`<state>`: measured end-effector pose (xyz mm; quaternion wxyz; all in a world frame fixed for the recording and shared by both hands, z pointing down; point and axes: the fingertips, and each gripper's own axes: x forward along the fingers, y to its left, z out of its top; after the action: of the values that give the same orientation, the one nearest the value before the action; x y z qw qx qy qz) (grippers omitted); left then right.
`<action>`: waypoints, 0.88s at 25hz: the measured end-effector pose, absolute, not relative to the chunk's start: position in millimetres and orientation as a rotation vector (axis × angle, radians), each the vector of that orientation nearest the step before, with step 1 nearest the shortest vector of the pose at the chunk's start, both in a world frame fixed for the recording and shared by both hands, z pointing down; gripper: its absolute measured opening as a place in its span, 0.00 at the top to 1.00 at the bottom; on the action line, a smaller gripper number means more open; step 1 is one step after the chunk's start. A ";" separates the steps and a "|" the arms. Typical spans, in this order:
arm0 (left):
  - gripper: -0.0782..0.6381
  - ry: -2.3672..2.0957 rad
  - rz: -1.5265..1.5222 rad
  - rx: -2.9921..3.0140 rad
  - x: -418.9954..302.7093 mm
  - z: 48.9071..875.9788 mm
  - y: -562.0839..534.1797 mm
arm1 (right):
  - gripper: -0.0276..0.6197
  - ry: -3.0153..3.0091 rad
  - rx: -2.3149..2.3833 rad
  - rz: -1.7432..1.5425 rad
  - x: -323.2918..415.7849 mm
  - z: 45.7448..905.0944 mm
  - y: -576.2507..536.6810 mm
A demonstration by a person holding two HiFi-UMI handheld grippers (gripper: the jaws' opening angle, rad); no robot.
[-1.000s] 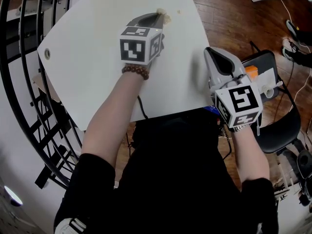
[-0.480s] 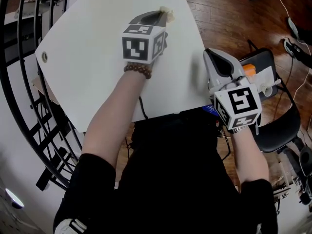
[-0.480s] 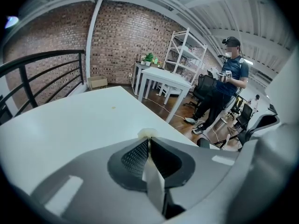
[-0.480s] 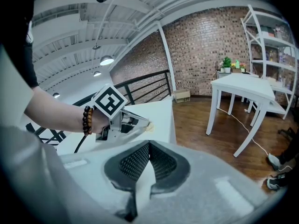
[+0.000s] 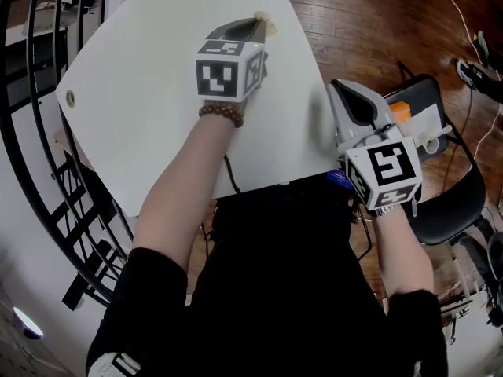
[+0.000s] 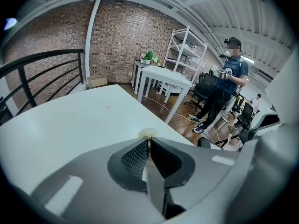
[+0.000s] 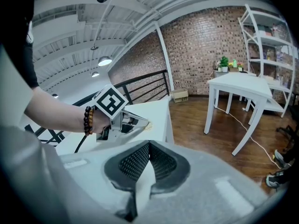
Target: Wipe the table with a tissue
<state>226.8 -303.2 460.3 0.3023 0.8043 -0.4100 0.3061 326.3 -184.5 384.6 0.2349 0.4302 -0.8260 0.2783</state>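
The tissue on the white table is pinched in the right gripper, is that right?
No. The left gripper pinches the tissue on the white table, as the head view shows; the right gripper is shut and empty.

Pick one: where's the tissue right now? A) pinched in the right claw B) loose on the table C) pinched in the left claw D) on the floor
C: the left claw is shut on the small tissue wad, over the white table; the right claw is shut on nothing.
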 end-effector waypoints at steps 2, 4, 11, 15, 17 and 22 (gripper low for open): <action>0.85 -1.089 0.809 2.131 228.1 460.2 -305.5 | 0.97 -2.265 1.181 0.769 327.6 385.1 -185.5; 0.84 -1.093 0.802 2.130 229.2 459.9 -307.4 | 0.97 -2.264 1.182 0.770 328.5 385.2 -186.1; 0.84 -1.113 0.787 2.128 233.4 459.5 -310.0 | 0.97 -2.257 1.186 0.778 334.3 389.2 -185.0; 0.84 -1.116 0.793 2.134 236.0 458.6 -310.6 | 0.97 -2.263 1.180 0.779 334.2 390.3 -185.4; 0.85 -1.123 0.795 2.138 234.5 456.6 -311.1 | 0.97 -2.267 1.175 0.780 333.4 391.4 -185.3; 0.85 -1.150 0.808 2.147 221.9 448.7 -314.8 | 0.97 -2.276 1.165 0.783 329.1 395.8 -184.7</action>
<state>221.9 -314.8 448.7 0.2840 0.8022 -0.4299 0.3018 329.1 -184.7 395.8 0.2315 0.4239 -0.8280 0.2847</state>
